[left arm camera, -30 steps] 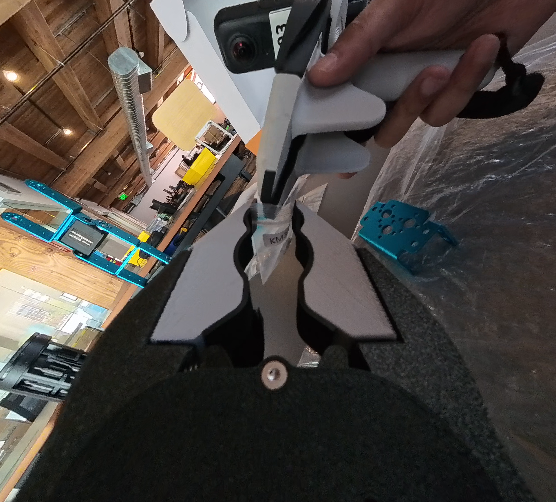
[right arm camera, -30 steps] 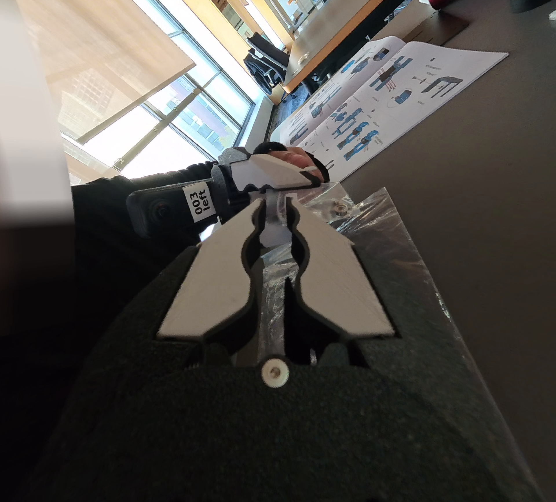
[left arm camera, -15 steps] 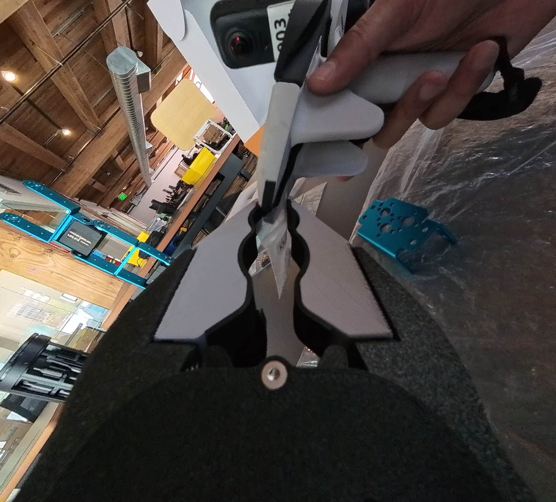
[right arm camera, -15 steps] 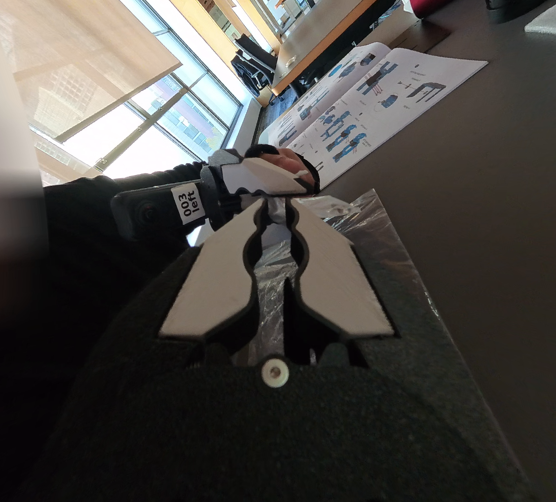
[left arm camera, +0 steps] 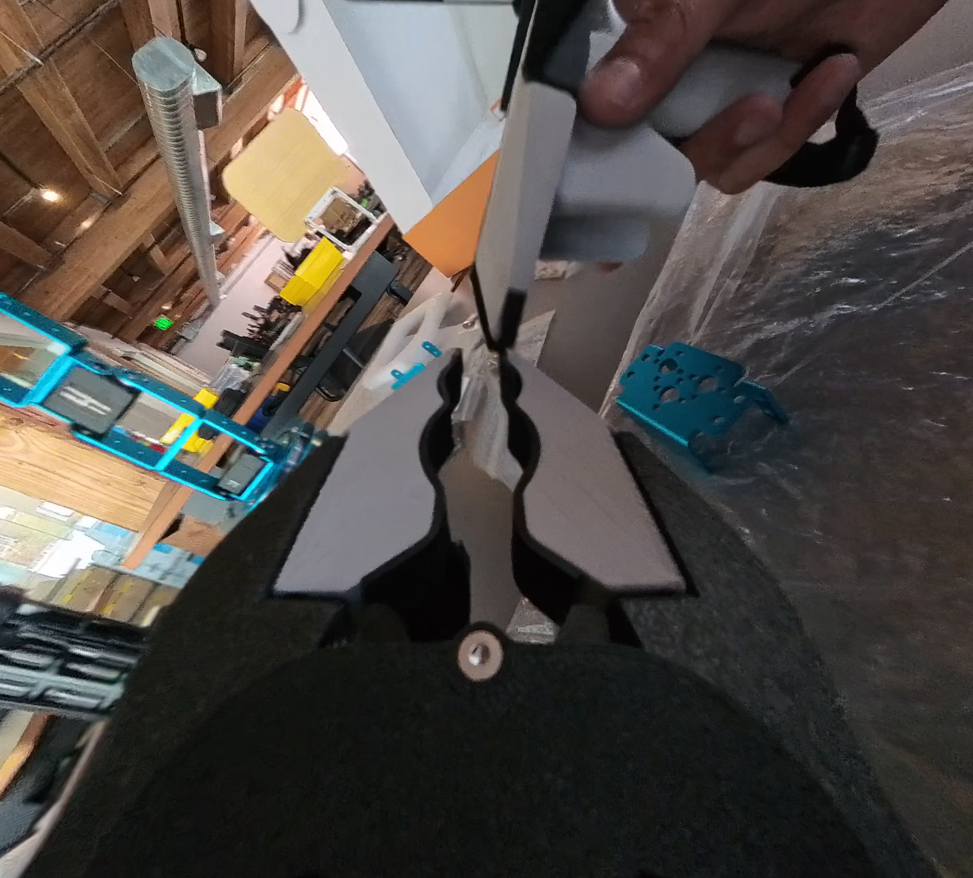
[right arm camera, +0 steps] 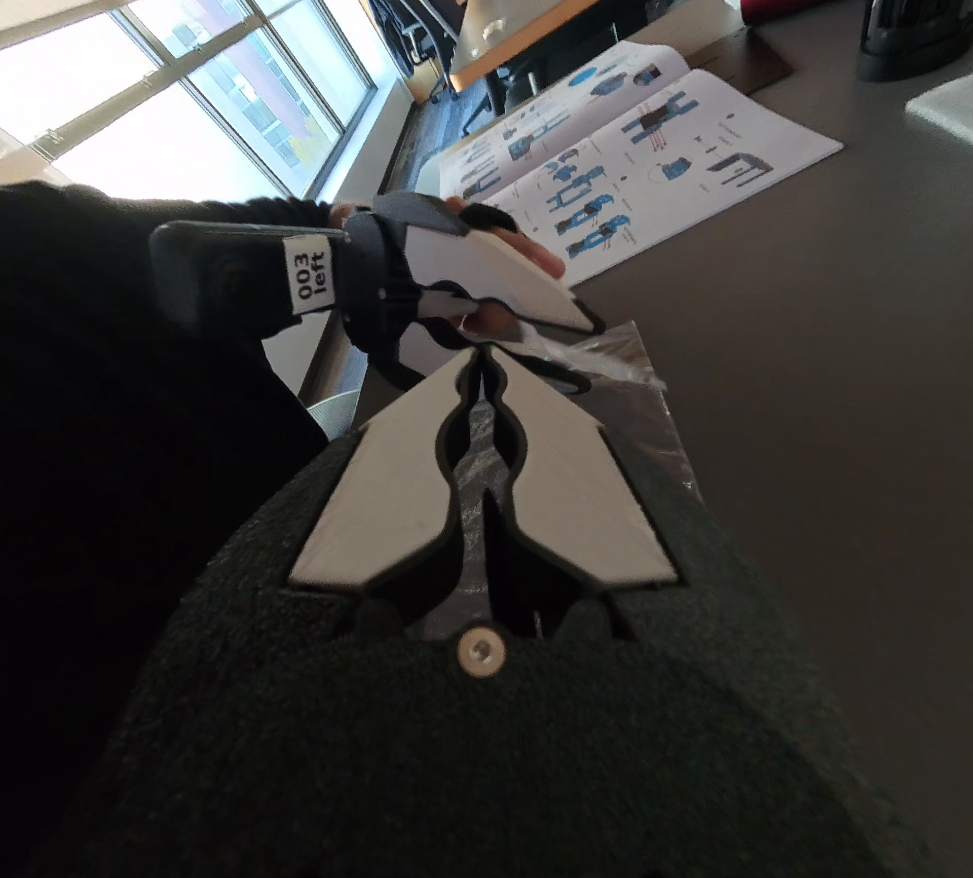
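Between both claws' tips hangs a small clear crinkled plastic bag: the left gripper and the right gripper each pinch an edge. It looks light, limp and slippery, best held by its edges. Beyond lies a blue perforated metal bracket.

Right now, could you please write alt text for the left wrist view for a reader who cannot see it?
The left gripper pinches a small clear plastic bag, and the right gripper, held by a hand, grips the same bag from above. A blue perforated metal bracket lies on plastic sheeting to the right; wooden ceiling beams show behind.
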### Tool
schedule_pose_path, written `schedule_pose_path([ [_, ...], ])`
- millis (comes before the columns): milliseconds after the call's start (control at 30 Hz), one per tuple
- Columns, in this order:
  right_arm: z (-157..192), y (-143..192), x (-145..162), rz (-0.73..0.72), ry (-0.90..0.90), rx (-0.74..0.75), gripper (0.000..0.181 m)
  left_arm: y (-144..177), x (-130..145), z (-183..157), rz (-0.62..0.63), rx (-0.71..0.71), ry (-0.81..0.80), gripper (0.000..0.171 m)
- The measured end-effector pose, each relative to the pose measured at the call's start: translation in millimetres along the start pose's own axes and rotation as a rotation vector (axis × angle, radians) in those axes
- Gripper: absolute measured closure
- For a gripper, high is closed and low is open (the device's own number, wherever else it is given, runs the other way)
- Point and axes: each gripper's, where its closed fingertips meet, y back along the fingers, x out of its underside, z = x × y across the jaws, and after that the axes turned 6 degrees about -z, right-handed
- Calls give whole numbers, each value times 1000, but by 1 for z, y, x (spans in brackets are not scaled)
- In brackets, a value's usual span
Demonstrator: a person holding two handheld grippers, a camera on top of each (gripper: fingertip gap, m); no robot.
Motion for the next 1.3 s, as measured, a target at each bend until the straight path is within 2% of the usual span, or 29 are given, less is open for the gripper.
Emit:
schedule_pose_path([
  [33,-1,4,-6,-22,9,7,181,0,0,-2,-2,27,26,170],
  [133,-6,20,-20,-66,43,36,181,0,2,-6,1,76,107,171],
  [200,-14,26,-21,-61,127,91,181,0,1,-8,-3,106,146,171],
  [233,-18,27,-16,-29,179,112,181,1,0,-7,-13,108,153,171],
  [300,-34,26,3,87,249,189,161,1,0,-4,-19,114,158,171],
  [400,-50,26,25,189,278,223,158,4,7,-3,1,202,173,171],
  [433,-58,28,27,198,278,251,158,7,9,-13,17,300,228,167],
  [467,-64,30,29,209,273,272,158,11,14,-28,66,418,289,154],
  [500,-69,33,31,220,261,288,158,12,22,-36,122,470,320,141],
  [600,-77,44,41,278,214,285,158,12,45,-49,208,488,224,140],
  [733,-95,61,56,388,289,358,159,7,46,-56,212,468,120,142],
  [833,-91,53,60,372,268,303,159,-1,48,-62,240,467,70,153],
  [900,-95,51,64,397,305,320,159,-7,50,-67,256,471,26,157],
  [967,-96,49,68,422,342,335,159,-16,55,-63,282,425,-57,171],
  [1033,-95,49,62,414,390,363,159,-23,56,-51,288,351,-110,171],
  [1100,-89,48,49,365,451,376,158,-22,43,-37,228,298,-39,171],
  [1167,-75,45,32,284,516,350,157,-16,24,-25,129,283,112,171],
  [1300,-43,37,8,146,564,270,156,15,-20,-6,-162,361,432,171],
])
